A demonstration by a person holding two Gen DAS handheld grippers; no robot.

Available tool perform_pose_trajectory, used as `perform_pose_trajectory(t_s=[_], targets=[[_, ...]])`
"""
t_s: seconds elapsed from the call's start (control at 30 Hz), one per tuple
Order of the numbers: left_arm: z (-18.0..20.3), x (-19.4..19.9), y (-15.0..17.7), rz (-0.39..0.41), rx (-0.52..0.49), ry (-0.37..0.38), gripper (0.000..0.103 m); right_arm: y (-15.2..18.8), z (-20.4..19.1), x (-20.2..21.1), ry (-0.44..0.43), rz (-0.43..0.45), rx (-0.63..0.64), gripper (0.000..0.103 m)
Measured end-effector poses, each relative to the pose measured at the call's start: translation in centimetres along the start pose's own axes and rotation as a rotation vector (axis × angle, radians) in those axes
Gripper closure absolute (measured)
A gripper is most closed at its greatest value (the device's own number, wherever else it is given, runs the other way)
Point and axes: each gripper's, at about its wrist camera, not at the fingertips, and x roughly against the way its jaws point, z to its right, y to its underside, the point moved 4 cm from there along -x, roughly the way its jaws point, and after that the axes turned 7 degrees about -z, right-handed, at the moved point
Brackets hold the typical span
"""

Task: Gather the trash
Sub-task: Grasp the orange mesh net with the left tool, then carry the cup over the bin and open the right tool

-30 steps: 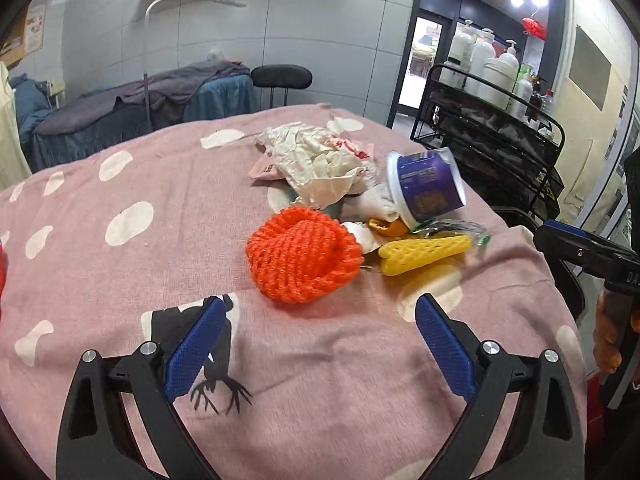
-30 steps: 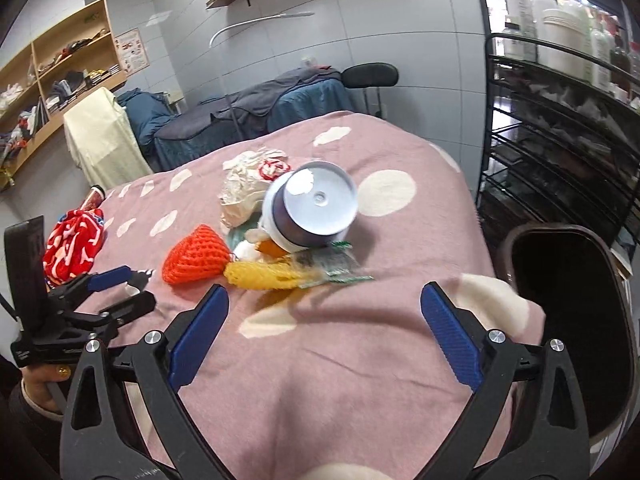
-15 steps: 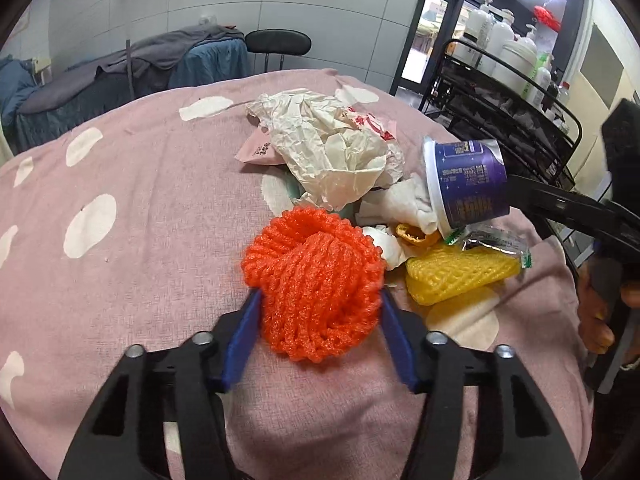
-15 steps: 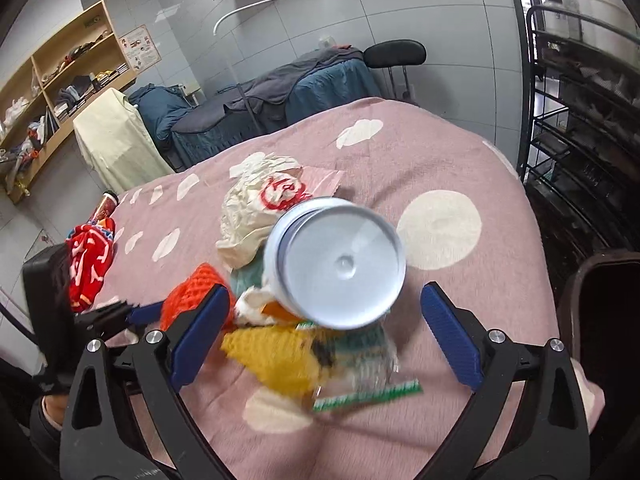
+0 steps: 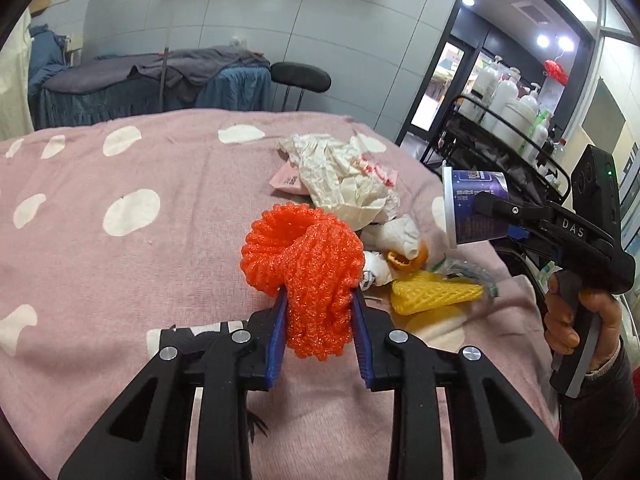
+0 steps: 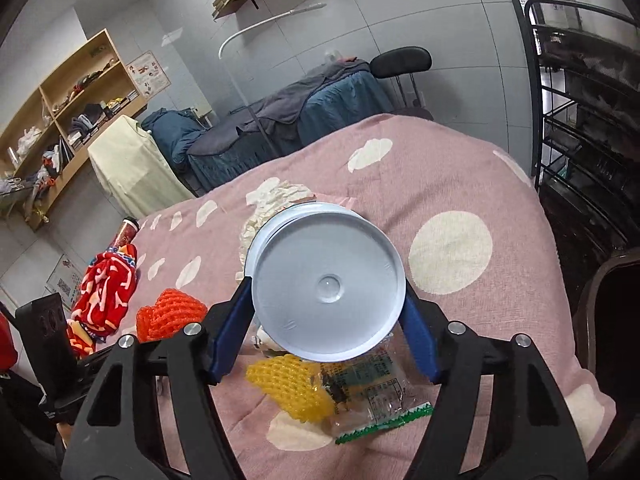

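Left gripper (image 5: 319, 312) just closed onto orange foam net (image 5: 304, 264), blue pads (image 5: 277, 334) pressing both sides of net's lower fold, squeezed narrow; upper loop bulging above pads, over pink spotted blanket (image 5: 120, 264)

Right gripper (image 6: 326, 322) just narrowed around purple tub (image 5: 474, 208), pads against tub's sides near white lid (image 6: 326, 286), lid facing the camera; in left view tub on its side, clear of blanket, at tip of right gripper, held by a hand (image 5: 576, 320)

Rest of trash in a heap on blanket: crumpled white paper (image 5: 344, 176) behind net, white tissue (image 5: 396, 234) and orange peel (image 5: 404, 258) just right of net, yellow foam net (image 5: 432, 292) nearer, partly over clear wrapper (image 6: 372, 400) under tub

Black bin (image 6: 612, 320) off blanket's right edge
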Motion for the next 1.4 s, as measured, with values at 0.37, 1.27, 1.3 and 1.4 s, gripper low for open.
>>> perform_pose_trajectory(t_s=[0.37,1.27,1.3,1.4], targets=[[4.3,2.3,0.0,0.073,-0.074,0.024,0.074,2.9,-1.8,6.5,0.032,0.075,0.069,0.034],[18.9,-0.2,2.5,0.02,-0.329,0.228,0.074,11.1,10.0,18.3,0.309,0.191,-0.151,0.034],[19.3,-0.3,2.5,0.017,-0.337,0.233,0.074,11.3,10.4,18.4,0.318,0.187,-0.158,0.034],[20.2,-0.6,2.9,0.008,-0.354,0.247,0.074,12.0,11.5,18.6,0.361,0.177,-0.167,0.034]])
